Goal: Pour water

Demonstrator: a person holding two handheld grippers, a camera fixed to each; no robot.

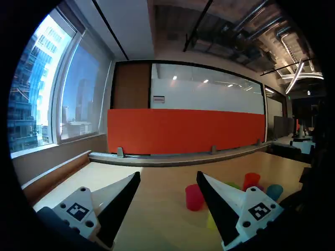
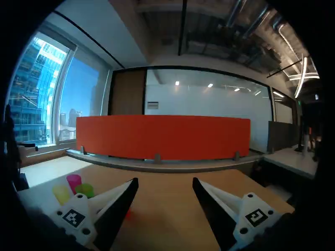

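Several coloured plastic cups stand on a wooden desk [image 1: 163, 209]. In the left gripper view a pink cup [image 1: 194, 197] sits just left of my right finger, with a red cup [image 1: 251, 180], a blue cup [image 1: 274, 191], a green cup [image 1: 233, 185] and a yellow cup [image 1: 211, 220] partly hidden behind that finger. My left gripper [image 1: 168, 180] is open and holds nothing. In the right gripper view a pink cup [image 2: 74, 182], a yellow cup [image 2: 61, 193] and a green cup [image 2: 85, 190] stand at the left, and a red patch shows by the left finger. My right gripper [image 2: 165, 185] is open and holds nothing.
An orange divider panel [image 1: 184, 130] runs along the desk's far edge on a grey rail [image 1: 176, 159]. Tall windows [image 1: 37, 104] are at the left. More desks [image 2: 293, 161] stand at the right. The desk surface [image 2: 167, 217] stretches ahead of the right gripper.
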